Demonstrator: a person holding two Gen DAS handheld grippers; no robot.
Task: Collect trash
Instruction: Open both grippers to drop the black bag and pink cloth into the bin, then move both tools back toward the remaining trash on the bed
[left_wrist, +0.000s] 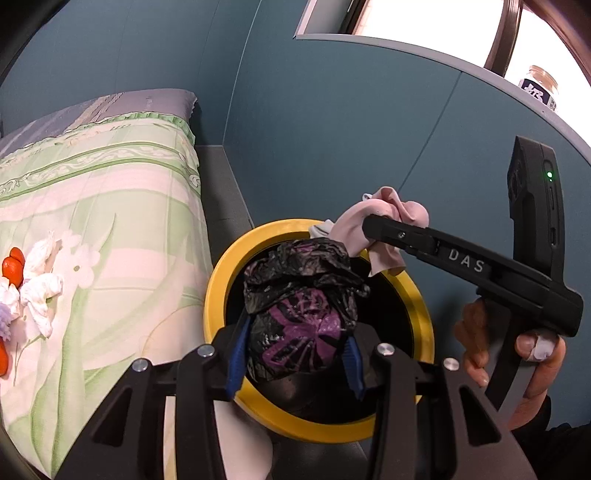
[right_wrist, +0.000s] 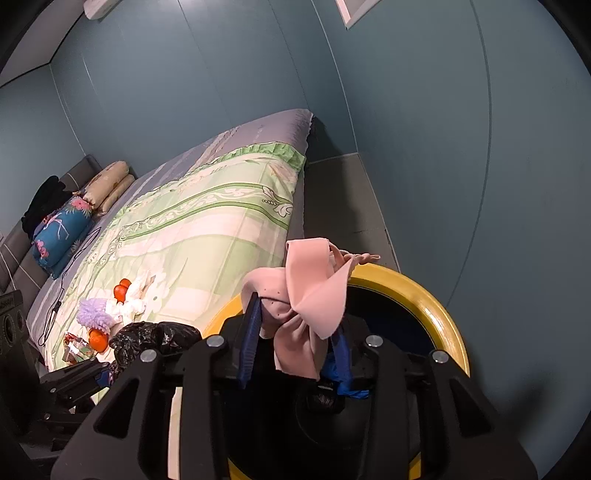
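Left wrist view: the left gripper (left_wrist: 293, 352) has its blue-padded fingers (left_wrist: 236, 354) pinching a crumpled black plastic bag with purple markings (left_wrist: 299, 302), and the bag hangs right over the mouth of the round yellow-rimmed bin with a black inside (left_wrist: 216, 291). The right gripper (left_wrist: 373, 230) reaches in from the right, a person's hand (left_wrist: 517, 350) on its handle, with a crumpled pale pink cloth (left_wrist: 380, 218) at its fingers, above the far rim. To do this step well, the bag should sit fully inside the rim line before the fingers spread; its loose upper folds look likely to catch on the yellow edge or on the cloth. More trash lies on the green floral bed quilt (left_wrist: 122, 192): white tissue wads (left_wrist: 40, 284) and orange peel pieces (left_wrist: 13, 266).

Right wrist view: the pink cloth (right_wrist: 310, 295) sits between the right gripper's (right_wrist: 297, 350) blue pads; its one visible finger (right_wrist: 249, 339) touches the fabric, though I cannot tell how firmly it is pinched. The cloth hangs over the near part of the bin (right_wrist: 424, 295) opening, some folds reaching toward the rim. A release here probably lands inside, but shifting slightly toward the centre would be safer. The black bag (right_wrist: 155, 339) shows at lower left, and a lilac fluffy item (right_wrist: 92, 314) lies on the quilt (right_wrist: 207, 221) among the remaining litter.
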